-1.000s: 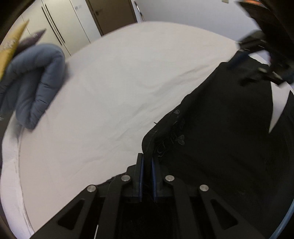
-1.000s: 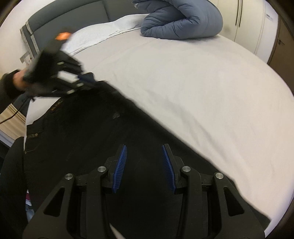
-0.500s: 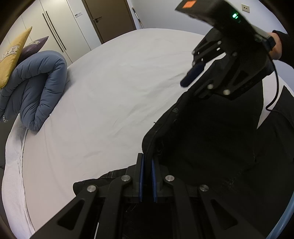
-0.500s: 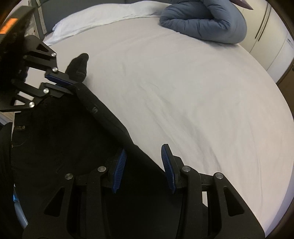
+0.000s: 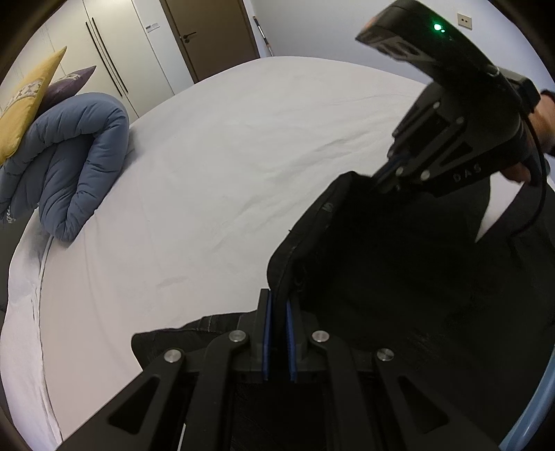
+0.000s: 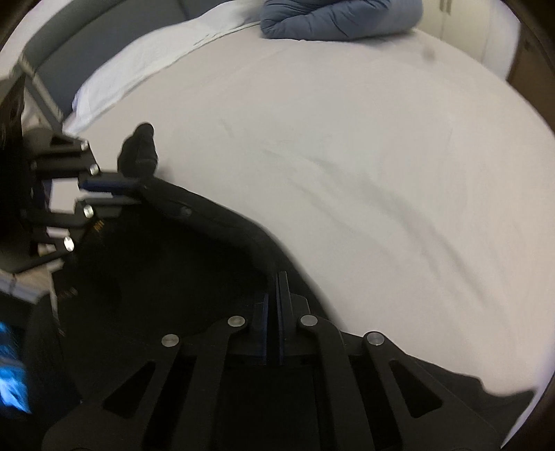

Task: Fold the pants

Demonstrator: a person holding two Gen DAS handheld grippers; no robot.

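Black pants (image 5: 399, 277) lie on a white bed (image 5: 225, 173); they also show in the right wrist view (image 6: 156, 270). My left gripper (image 5: 277, 305) is shut on the waistband edge at one end. My right gripper (image 6: 275, 281) is shut on the same waistband edge at the other end. In the left wrist view the right gripper (image 5: 388, 177) pinches the raised far corner. In the right wrist view the left gripper (image 6: 135, 190) holds the far corner. The waistband hangs stretched between them, above the sheet.
A rolled blue duvet (image 5: 69, 166) lies at the bed's far side, with yellow and purple cushions (image 5: 31, 90) behind it. It also shows in the right wrist view (image 6: 340, 17). Wardrobe doors and a brown door (image 5: 208, 31) stand beyond the bed.
My right gripper was open over the pants; it has closed on the waistband edge. The left gripper has stayed shut on its corner. Both now hold the band lifted.
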